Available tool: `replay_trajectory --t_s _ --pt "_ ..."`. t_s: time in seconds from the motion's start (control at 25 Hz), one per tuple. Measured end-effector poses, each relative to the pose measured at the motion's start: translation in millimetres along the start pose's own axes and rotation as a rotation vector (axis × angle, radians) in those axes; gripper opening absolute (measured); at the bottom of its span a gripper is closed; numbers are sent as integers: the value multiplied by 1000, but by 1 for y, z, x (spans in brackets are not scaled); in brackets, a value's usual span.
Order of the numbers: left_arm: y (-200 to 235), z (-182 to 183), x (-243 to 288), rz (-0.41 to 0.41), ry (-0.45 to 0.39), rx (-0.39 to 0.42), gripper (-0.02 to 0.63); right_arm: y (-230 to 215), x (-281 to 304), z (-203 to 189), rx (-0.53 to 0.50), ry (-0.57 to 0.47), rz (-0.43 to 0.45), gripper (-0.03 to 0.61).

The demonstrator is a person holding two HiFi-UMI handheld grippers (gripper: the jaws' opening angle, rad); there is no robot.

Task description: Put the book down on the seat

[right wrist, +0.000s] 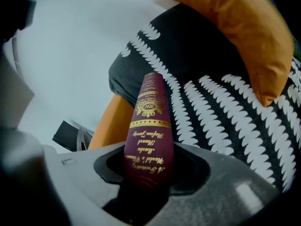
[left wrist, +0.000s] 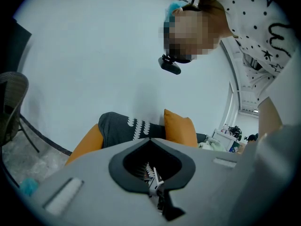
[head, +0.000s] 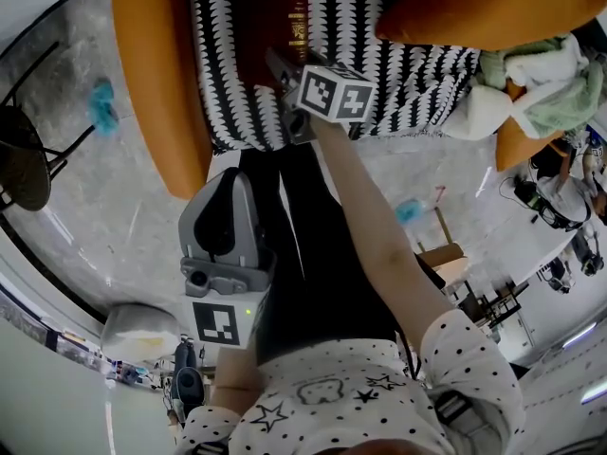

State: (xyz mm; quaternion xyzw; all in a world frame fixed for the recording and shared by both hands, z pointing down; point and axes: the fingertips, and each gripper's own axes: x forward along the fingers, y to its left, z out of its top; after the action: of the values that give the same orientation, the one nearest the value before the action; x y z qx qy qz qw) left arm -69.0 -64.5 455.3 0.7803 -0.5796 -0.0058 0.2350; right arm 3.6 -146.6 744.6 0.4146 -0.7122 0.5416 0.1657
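Left gripper (head: 231, 176) sits closest, parked low by the person's body. Its jaws are together and nothing is between them, so it's idle and has no job in this step. Next out is the right arm, stretched forward over the chair with the right gripper (head: 278, 64) at the end of it, marker cube on top, nose pitched down. In the right gripper view it is clenched on the book (right wrist: 149, 121), with the maroon spine and its gold lettering coming straight up out of the jaws. The book hangs over the seat (right wrist: 225, 112), which is the black cushion with white zigzag rows. I can't tell from any view whether the book's far end touches the fabric yet, so I judge it not put down. The head view agrees: the book is over the back half of the seat, between the orange armrest (head: 156, 83) and the orange cushion (head: 484, 8) further back. For a clean finish, bring the book down slowly and roll the wrist so a cover lies flat instead of landing on an edge. The seat is soft, so an edge landing likely tips over. Aim for the open patterned middle, clear of the orange cushion. Let go only once the seat takes the weight, then back out along the jaw line so the pads don't drag it. Keep the left gripper out of the way.
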Motion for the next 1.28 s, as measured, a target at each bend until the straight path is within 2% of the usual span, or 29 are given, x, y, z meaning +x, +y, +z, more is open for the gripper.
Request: replay_trajectory --t_s 0.2,0.52,1.04,1.28 --pt "2 7 -4 3 -5 -5 -5 1 0 -9 -12 23 -17 209" --pt "0 -1 -7 3 0 -12 -5 -11 3 -22 7 17 24 209" --pt "-1 -4 -3 -2 -2 -12 -5 -13 5 -17 -19 14 1 213" --pt "-4 1 -6 1 -1 -10 -5 -4 1 -11 -120 26 -20 229"
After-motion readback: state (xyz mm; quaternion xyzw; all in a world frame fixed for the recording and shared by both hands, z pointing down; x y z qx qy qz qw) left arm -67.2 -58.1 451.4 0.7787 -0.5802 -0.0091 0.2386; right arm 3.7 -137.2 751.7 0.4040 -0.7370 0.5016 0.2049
